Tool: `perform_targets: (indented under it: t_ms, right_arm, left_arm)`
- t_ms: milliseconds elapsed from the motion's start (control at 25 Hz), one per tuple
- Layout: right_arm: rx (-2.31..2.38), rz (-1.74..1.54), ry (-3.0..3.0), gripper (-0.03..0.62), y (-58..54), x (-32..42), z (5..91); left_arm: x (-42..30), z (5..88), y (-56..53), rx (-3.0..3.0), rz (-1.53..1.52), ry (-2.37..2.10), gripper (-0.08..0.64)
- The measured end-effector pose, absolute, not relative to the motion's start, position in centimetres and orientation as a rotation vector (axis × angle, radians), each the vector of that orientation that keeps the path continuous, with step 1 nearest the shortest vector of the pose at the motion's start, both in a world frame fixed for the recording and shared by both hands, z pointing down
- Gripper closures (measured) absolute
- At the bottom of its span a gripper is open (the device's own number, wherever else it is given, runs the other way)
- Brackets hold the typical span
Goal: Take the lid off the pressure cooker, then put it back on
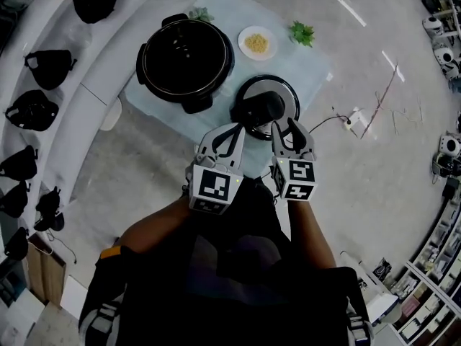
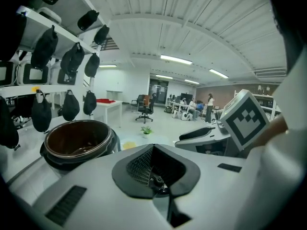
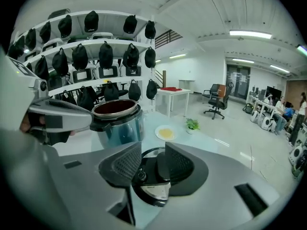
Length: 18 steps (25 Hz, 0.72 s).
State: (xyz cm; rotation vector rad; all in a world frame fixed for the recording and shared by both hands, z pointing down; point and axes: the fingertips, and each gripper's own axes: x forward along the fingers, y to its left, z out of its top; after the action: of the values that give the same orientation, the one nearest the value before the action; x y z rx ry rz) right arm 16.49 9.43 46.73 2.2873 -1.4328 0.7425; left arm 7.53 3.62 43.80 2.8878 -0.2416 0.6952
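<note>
On a pale blue mat point(image 1: 310, 67), the open pressure cooker pot point(image 1: 185, 62) stands without its lid point(image 1: 282, 91). The lid lies flat at the pot's four o'clock, apart from it, with its black handle point(image 1: 259, 107) facing up. A small plate point(image 1: 257, 43) sits at the lid's twelve o'clock and a sprig of greenery point(image 1: 302, 32) at one o'clock. The left gripper point(image 2: 153, 170), near the lid's seven o'clock edge, has its jaws pressed together on nothing. The right gripper point(image 3: 152, 163), near five o'clock, has its jaws spread; the handle shows in the gap, not pinched. The lid looks like heavy, rigid metal with a slick rim, so the chunky handle, gripped squarely across, is probably the safest hold.
</note>
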Motion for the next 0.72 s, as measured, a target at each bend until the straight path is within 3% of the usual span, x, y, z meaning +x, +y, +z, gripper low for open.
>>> perform_targets:
  t_ms: [720]
  right_arm:
    - [2.066,0.868,-1.599,0.301,5.8,20.7,58.5]
  left_arm:
    - [10.1,53.1,1.9,2.704,0.916,-0.568,0.554]
